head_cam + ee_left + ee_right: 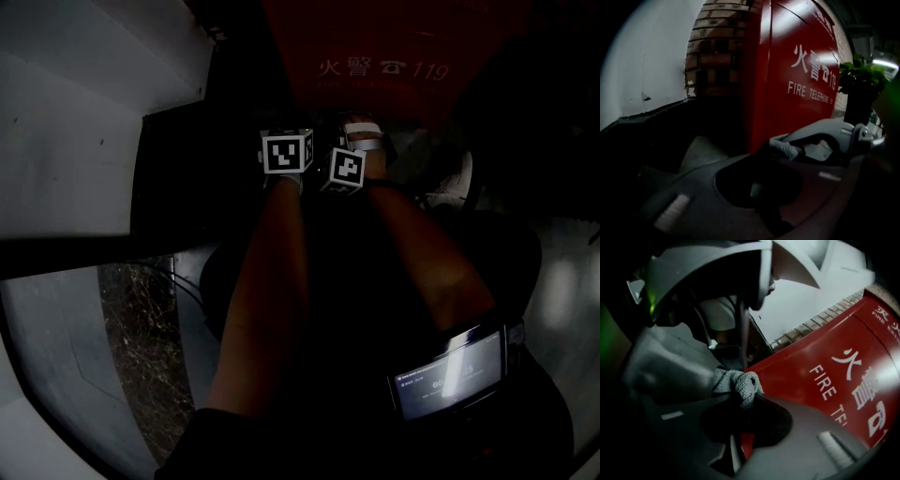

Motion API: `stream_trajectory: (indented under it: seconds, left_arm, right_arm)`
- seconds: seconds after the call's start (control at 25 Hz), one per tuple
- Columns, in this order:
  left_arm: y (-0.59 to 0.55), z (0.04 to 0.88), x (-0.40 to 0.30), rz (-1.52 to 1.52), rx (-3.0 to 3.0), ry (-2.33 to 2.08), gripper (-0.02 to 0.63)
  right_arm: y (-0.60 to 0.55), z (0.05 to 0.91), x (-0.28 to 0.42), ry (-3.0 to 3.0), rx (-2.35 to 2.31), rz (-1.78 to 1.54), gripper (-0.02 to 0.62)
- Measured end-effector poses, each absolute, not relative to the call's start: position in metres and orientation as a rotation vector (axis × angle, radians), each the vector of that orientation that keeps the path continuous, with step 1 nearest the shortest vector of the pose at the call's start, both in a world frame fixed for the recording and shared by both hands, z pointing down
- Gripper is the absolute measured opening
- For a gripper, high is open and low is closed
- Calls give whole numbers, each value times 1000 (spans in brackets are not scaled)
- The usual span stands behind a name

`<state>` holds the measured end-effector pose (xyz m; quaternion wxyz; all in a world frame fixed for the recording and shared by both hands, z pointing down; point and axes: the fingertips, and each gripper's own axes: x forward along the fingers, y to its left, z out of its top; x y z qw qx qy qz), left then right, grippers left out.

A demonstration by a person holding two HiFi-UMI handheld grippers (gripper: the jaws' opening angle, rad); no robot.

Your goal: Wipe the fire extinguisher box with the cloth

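Observation:
The red fire extinguisher box (375, 56) with white print stands right ahead of both grippers; it fills the left gripper view (801, 84) and the right gripper view (834, 376). A small grey cloth (738, 383) is bunched at the tips of my right gripper (740, 397), which is shut on it, close to the box face. My left gripper (764, 150) is shut too, its tips against the same cloth (783, 149) from the other side. In the dim head view the two marker cubes (286, 152) sit side by side below the box.
A white wall (642, 70) and a strip of brick (712, 51) lie left of the box. A green plant (862, 75) stands to its right. A device with a lit screen (450, 370) hangs at the person's waist. Dark ledge (187, 178) at left.

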<state>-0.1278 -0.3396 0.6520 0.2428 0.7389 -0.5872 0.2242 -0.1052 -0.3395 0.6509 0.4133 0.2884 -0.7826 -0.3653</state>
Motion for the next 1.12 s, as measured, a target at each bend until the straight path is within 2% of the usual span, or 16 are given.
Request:
stream_trajectory:
  seconds: [0.32,1.12]
  left_arm:
    - [-343,654,-122,644,2047,-1576,3]
    - [-330,620,-46,709,2380,-1377,3]
  right_arm:
    - [-347,657,-93,-1953,760,-892,43]
    - [-373,663,73,-1578,752,-676,41]
